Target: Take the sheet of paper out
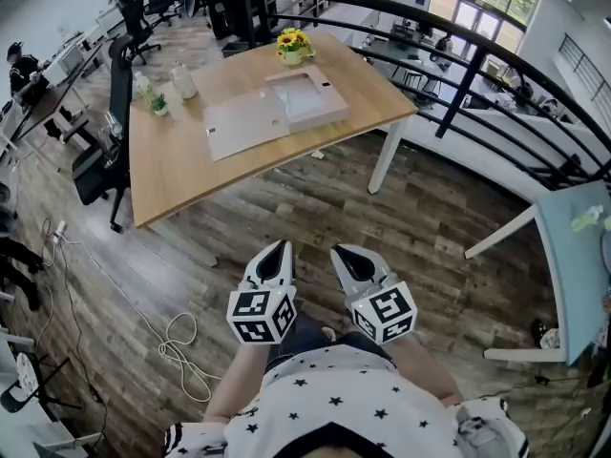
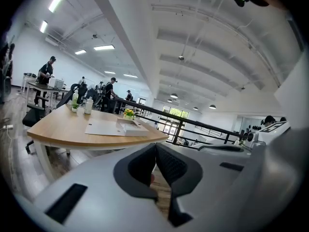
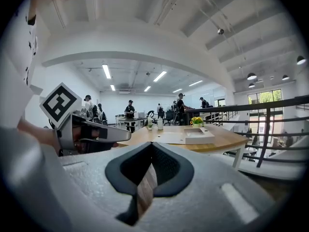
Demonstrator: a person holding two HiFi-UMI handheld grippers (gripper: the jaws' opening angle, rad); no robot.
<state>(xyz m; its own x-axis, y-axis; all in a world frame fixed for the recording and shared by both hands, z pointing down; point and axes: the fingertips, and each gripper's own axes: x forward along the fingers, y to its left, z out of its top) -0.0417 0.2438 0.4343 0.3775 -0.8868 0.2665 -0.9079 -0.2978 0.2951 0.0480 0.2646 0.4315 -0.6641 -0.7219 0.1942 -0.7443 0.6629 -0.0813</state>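
Paper (image 1: 303, 92) lies in shallow box (image 1: 330, 113).

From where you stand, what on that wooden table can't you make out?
- Head view: what lies inside the shallow box; too small to tell.
- Both gripper views: the box's inside, hidden by its own near wall.
- Head view: labels on the bottles; too small.

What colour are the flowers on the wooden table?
The flowers are yellow, clearest in the head view.
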